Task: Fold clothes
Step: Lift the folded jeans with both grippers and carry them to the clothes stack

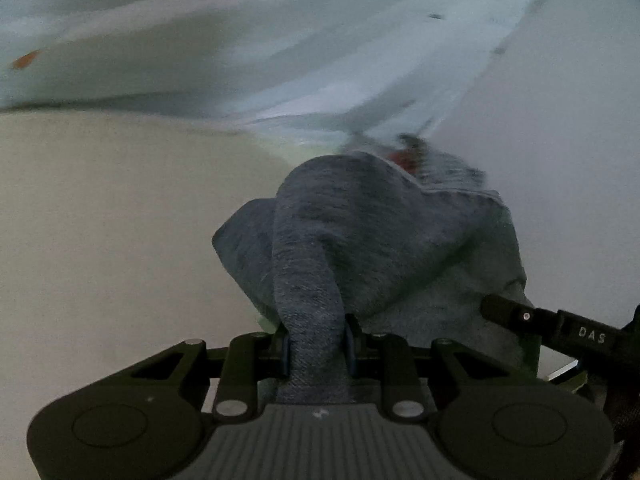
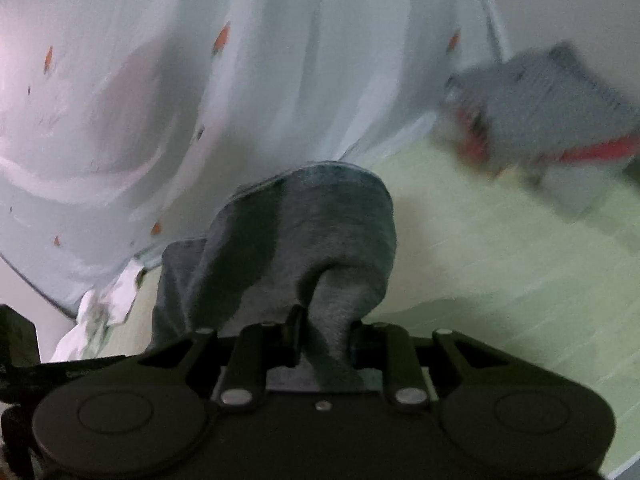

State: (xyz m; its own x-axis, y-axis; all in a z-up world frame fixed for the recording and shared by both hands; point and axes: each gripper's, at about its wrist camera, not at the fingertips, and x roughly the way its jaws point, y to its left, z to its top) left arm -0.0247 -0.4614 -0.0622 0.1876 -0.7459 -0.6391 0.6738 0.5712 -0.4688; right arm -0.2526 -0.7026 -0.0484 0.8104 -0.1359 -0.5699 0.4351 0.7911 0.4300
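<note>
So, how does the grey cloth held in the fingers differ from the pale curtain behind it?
The grey cloth is dark, plain and thick-looking; the curtain is pale and thin-looking, with small orange marks. The cloth is bunched and pinched by the right gripper and the left gripper; the curtain hangs in long loose folds, held by neither. The curtain fills far more of both views. Both are soft fabric.

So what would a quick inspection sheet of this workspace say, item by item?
Surface: pale green sheet, wrinkled, partly bare.
Job's things: grey garment, bunched, held up by both tools.
Clutter: blurred grey and red item on the sheet; crumpled white cloth at the edge.
Grippers: left tool and right tool each shut on the garment.
Cables: nothing seen.
Surroundings: white drape with orange specks behind; plain wall.
</note>
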